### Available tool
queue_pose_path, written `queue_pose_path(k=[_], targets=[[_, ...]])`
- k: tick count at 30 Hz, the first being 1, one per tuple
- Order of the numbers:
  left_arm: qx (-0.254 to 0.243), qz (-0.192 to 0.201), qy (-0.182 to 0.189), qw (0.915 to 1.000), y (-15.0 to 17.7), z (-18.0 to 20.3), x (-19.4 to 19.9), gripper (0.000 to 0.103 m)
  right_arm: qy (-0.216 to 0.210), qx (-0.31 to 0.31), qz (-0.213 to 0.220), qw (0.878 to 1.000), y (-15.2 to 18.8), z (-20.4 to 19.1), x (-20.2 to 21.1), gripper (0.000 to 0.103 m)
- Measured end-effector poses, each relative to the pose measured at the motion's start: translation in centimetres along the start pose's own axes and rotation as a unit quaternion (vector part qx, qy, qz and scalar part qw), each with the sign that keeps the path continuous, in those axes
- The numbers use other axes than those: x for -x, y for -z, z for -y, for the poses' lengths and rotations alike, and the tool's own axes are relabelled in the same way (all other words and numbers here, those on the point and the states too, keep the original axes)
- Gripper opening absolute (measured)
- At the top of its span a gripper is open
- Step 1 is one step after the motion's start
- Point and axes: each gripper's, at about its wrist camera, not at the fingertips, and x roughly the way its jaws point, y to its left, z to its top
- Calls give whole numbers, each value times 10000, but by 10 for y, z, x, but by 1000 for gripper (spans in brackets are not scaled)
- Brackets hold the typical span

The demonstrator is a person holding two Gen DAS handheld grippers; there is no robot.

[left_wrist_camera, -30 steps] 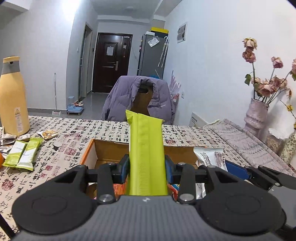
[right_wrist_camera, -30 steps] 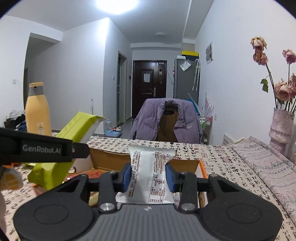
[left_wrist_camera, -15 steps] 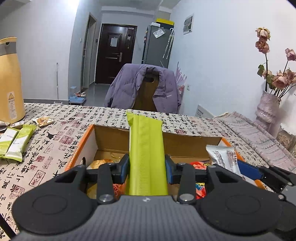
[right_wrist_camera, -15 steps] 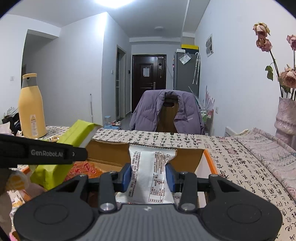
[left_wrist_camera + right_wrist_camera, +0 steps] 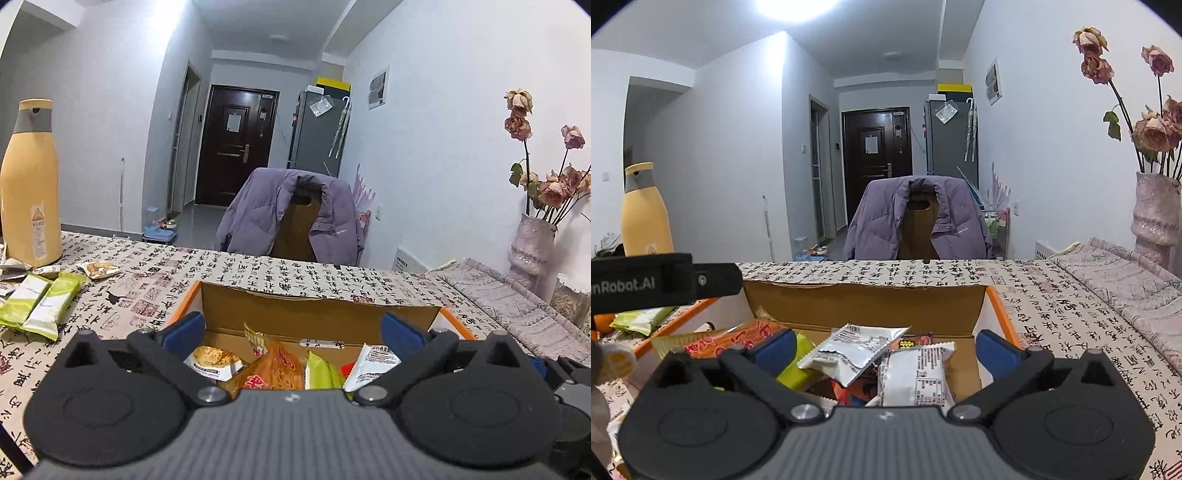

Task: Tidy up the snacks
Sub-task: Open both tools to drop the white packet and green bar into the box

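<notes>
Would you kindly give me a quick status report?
Both grippers, left and right, opening, nothing between pads. Snack packets in cardboard box. Nothing in the way.

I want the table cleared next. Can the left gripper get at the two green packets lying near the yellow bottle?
Probably yes. The left gripper is opening with nothing gripped, and the green packets lie flat on open tablecloth, nothing between them.

Hidden and cut-off parts
The claw body covers the cardboard box's (image 5: 321, 314) near side; green packets (image 5: 37, 302) run off the left edge; packet print (image 5: 916, 380) too small to read.
</notes>
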Motion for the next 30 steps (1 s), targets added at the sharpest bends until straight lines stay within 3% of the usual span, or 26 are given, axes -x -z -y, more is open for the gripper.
queue_pose_path(k=[15, 22, 30], targets=[[163, 303, -106, 9994, -16, 4, 29, 103, -1, 19, 91, 10000, -5, 0, 19, 103], [175, 244, -24, 9995, -16, -4, 58, 103, -31, 75, 28, 10000, -14, -5, 50, 103], [145, 19, 70, 9999, 1, -19, 86, 103, -147, -5, -136, 9998, 4, -3, 86, 103]])
